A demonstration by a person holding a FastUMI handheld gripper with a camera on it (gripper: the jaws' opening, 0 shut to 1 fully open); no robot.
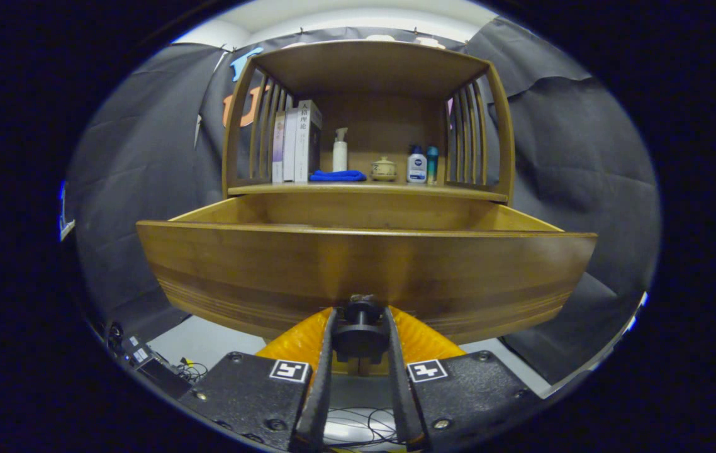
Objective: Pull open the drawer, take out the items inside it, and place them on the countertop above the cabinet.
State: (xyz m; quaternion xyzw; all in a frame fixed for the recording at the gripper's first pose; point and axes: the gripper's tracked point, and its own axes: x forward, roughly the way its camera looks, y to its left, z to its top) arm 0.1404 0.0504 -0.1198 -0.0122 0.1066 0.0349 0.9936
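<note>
A wooden cabinet stands ahead with its drawer [364,270] pulled out toward me; the drawer's wide front panel fills the space just beyond my fingers. A dark round knob [361,313] sits at the panel's lower middle, and my gripper [361,318] is shut on it, one finger on each side. The drawer's inner walls [370,211] show over the panel's top rim, but its floor and contents are hidden behind the panel. Above the drawer lies the countertop [367,187], roofed by a slatted shelf frame.
On the countertop stand three books [297,143], a white pump bottle [340,151], a folded blue cloth [337,176], a small ceramic jar [384,168], a white-and-blue bottle [416,167] and a teal bottle [432,165]. Cables [358,428] and a black device [150,365] lie below.
</note>
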